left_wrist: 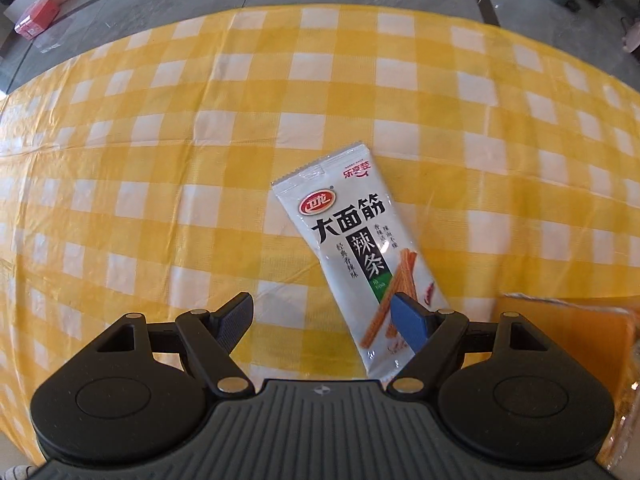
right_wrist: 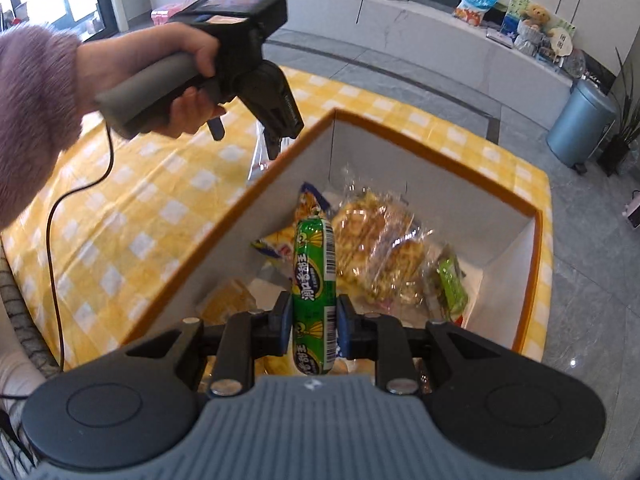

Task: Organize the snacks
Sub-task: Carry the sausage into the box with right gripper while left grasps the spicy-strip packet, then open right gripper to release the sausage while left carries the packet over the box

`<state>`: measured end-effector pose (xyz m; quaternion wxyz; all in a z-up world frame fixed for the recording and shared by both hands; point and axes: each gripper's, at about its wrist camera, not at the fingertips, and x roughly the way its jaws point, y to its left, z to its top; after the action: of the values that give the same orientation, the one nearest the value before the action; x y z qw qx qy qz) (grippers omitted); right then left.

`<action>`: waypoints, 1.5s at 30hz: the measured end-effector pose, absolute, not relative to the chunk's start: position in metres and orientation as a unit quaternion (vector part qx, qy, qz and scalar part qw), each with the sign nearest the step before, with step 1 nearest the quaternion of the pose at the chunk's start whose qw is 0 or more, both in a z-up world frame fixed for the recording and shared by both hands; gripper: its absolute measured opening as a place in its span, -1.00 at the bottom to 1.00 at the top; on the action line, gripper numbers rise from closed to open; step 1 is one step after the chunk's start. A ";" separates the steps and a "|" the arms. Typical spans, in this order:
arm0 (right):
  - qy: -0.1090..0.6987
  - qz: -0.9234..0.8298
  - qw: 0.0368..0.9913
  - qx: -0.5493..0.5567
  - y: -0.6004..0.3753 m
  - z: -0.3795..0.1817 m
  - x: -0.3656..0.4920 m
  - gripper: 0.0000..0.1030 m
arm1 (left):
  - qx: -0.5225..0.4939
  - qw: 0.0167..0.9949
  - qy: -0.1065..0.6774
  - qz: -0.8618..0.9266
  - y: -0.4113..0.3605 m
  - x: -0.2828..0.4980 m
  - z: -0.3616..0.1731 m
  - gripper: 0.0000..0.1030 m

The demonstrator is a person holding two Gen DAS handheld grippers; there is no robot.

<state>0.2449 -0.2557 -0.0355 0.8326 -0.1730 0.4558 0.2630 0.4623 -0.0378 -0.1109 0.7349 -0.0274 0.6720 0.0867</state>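
A white spicy-strip snack packet (left_wrist: 352, 248) lies slanted on the yellow checked tablecloth (left_wrist: 160, 160). My left gripper (left_wrist: 322, 320) hangs over it, pointing down and open; its blue-padded fingertip (left_wrist: 406, 320) covers the packet's lower end without pressing it. In the right wrist view a hand holds that left gripper (right_wrist: 274, 146) just beyond the box wall. My right gripper (right_wrist: 314, 316) is shut on a green sausage stick (right_wrist: 314, 276), held upright above the orange-rimmed, white-lined box (right_wrist: 440, 156). Inside the box lie wrapped breads (right_wrist: 376, 240), a green packet (right_wrist: 452, 284) and yellow packs (right_wrist: 276, 246).
The box's orange corner (left_wrist: 580, 320) shows at the right of the left wrist view. A red box (left_wrist: 38, 18) sits on the floor past the table's far edge. A blue bin (right_wrist: 580, 120) and a plant stand right of the table. A black cable (right_wrist: 60, 208) hangs from the left gripper.
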 end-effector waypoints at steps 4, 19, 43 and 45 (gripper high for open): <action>0.459 0.263 0.832 -0.167 -0.263 -0.043 0.246 -0.60 | -0.017 0.734 0.675 0.069 -0.044 0.472 -0.114 0.81; 0.476 0.243 0.832 -0.150 -0.269 -0.063 0.252 -0.59 | -0.139 0.719 0.674 0.095 -0.012 0.479 -0.143 1.00; 0.511 0.219 0.816 -0.155 -0.293 -0.062 0.219 -0.59 | -0.007 0.793 0.609 0.021 -0.035 0.409 -0.087 0.21; 0.510 0.214 0.818 -0.155 -0.297 -0.059 0.216 -0.59 | 0.001 0.803 0.596 0.013 -0.037 0.398 -0.073 0.21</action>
<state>0.2161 -0.2968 -0.0592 0.8184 -0.1545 0.5105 0.2141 0.3981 -0.0366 -0.0732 0.8029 0.0013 0.5960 0.0132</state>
